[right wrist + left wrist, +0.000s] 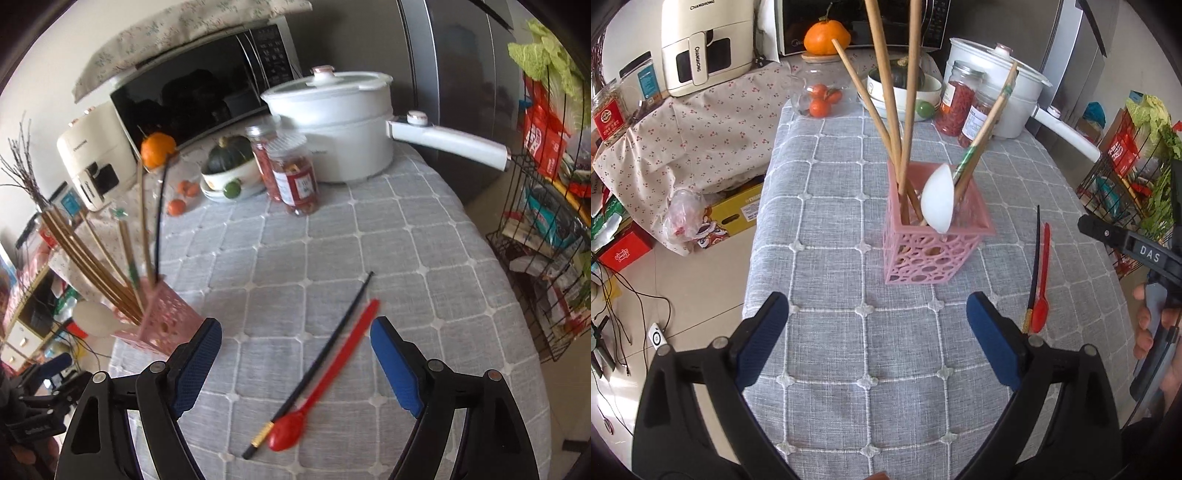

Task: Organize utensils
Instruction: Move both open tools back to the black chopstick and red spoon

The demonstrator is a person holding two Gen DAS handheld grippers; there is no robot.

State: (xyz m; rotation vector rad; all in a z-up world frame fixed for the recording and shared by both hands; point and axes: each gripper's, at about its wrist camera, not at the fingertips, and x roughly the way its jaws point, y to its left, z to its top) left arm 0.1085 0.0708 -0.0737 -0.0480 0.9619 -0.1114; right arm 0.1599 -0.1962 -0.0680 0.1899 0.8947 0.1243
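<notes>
Left wrist view: left gripper (877, 341) has its jaws spread wide with nothing between them, only the grey checked cloth of the counter (827, 177) under the gap. Straight ahead of the jaws stands the pink holder (932, 251), upright, holding several wooden chopsticks (886, 81) that lean outward and a white spoon (937, 201) resting bowl-up against the rim. Just outside the right jaw lie a black chopstick (1034, 258) and a red spoon (1042, 280), side by side and flat on the cloth. Far right edge shows the other tool's black body with a person's hand (1148, 325) around it. Right wrist view: right gripper (295, 363) also has jaws wide apart, gripping nothing. Red spoon (325, 380) and black chopstick (314, 365) lie between the jaws, running diagonally from near the right jaw's tip down toward the camera, the spoon's bowl and the chopstick's gold-banded end nearest; pads touch neither. Pink holder (162, 321) sits just left of the left jaw, chopsticks (92, 266) fanning up-left, white spoon (94, 319) on its far-left side. Ahead of the jaws, well apart: 2 jars (291, 173), a white pot (336, 125) with a long handle, a bowl with a green squash (229, 155), and a microwave (199, 96) behind.
</notes>
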